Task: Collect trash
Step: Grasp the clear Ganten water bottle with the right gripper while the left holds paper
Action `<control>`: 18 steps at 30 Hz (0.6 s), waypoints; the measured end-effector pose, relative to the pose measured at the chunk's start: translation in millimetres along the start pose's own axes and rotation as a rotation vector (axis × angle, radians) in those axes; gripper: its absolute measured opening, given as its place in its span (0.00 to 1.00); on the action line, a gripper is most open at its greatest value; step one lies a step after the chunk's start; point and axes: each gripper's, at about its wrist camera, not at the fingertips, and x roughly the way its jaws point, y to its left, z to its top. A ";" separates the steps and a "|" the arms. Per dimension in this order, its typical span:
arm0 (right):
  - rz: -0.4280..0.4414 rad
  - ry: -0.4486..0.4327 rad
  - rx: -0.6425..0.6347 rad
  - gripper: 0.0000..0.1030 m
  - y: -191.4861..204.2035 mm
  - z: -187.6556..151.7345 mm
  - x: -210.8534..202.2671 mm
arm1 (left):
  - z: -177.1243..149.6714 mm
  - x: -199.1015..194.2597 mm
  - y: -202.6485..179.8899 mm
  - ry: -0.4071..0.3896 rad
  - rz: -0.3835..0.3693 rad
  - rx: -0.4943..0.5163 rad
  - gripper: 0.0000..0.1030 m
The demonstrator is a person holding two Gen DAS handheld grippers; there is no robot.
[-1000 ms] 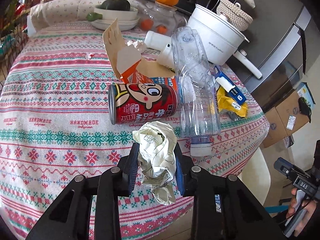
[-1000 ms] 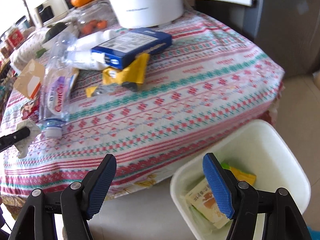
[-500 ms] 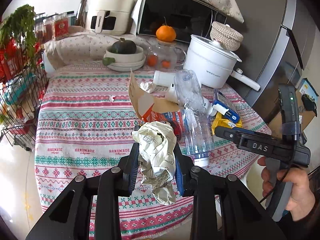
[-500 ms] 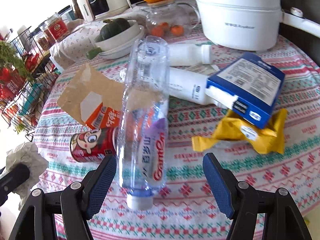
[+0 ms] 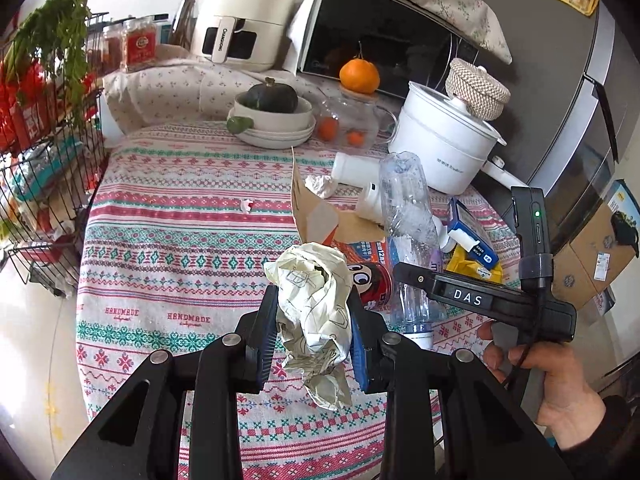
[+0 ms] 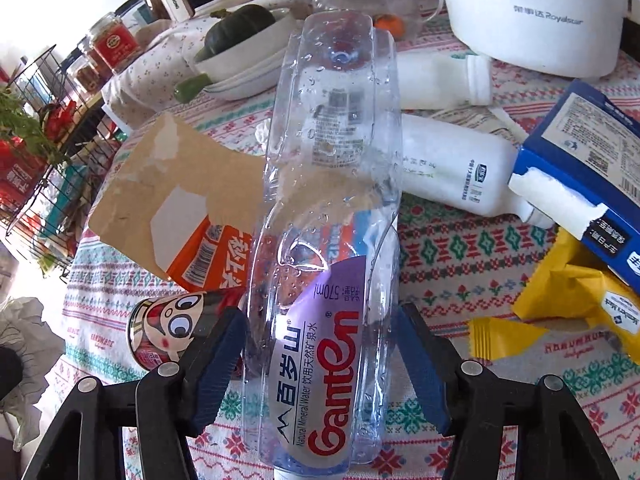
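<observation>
Right wrist view: right gripper [image 6: 320,364] spread wide around the lower body of the clear water bottle [image 6: 332,208], blue pads flanking it on both sides, left pad close against the plastic, right pad maybe just off it; not closed, nothing gripped yet. Bottle lying on the patterned tablecloth [image 6: 460,248], cap end toward the camera, already dented, resting across the torn cardboard [image 6: 176,196] and beside the red cartoon can [image 6: 168,332]. Left wrist view: left gripper [image 5: 312,340] pinched firmly on the crumpled paper wad [image 5: 316,312], held above the table edge. Likely trouble: thin, crushed plastic buckling further under the squeeze and squirting out forward; round wet-looking wall rolling aside if pads land off-centre; bottle dragging the cardboard or knocking the can into a roll on lifting. Also a risk of the 2 white bottles [image 6: 460,168] and blue box [image 6: 580,152] shifting if the far end swings. Loose tail of paper hanging below the left pads, possibly slipping free if grip eases. No bin visible in either view.
</observation>
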 end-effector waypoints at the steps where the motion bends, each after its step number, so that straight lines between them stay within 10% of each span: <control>1: -0.004 -0.003 -0.016 0.64 2.3 0.4 0.3 | 0.3 0.3 0.6 0.000 0.001 -0.004 0.32; 18: -0.001 -0.139 -0.070 0.57 -5.8 -12.6 -97.7 | -3.0 -8.7 -24.4 -0.027 -0.005 0.054 0.32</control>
